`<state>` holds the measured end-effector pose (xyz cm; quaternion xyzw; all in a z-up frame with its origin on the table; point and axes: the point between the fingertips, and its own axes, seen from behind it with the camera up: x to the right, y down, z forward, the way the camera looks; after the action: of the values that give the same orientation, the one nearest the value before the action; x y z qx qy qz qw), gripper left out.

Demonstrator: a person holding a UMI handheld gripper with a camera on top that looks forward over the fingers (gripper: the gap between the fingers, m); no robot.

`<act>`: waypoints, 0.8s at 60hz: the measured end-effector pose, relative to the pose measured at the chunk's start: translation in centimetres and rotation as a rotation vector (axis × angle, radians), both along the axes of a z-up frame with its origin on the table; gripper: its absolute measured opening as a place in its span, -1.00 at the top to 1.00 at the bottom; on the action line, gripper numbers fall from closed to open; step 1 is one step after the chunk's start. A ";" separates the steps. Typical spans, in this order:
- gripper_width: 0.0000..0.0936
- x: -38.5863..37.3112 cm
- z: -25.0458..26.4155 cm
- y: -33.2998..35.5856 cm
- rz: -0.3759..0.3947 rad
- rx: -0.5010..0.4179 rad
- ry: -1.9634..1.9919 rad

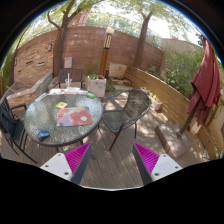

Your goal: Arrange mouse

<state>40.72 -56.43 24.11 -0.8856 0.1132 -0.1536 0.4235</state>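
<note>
Gripper [111, 160] rides high above a wooden deck [150, 135] with its 2 fingers spread wide and nothing held between the magenta pads [74, 158]. Round glass table [62, 118] stands well ahead of the left finger, carrying a pink mat [75, 117] and a few small items, and the mouse cannot be made out among them. To the right of that table stands a dark mesh chair [127, 107], with a brick wall [85, 48] and trees behind it.

Apparently a home backyard patio: wooden fence [75, 45], glass table [40, 128], trees [65, 20].
</note>
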 end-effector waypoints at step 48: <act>-0.79 -31.4 -20.4 11.5 0.391 -0.104 0.228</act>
<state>9.31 -44.90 3.68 -0.9230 -0.0212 0.0269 0.3832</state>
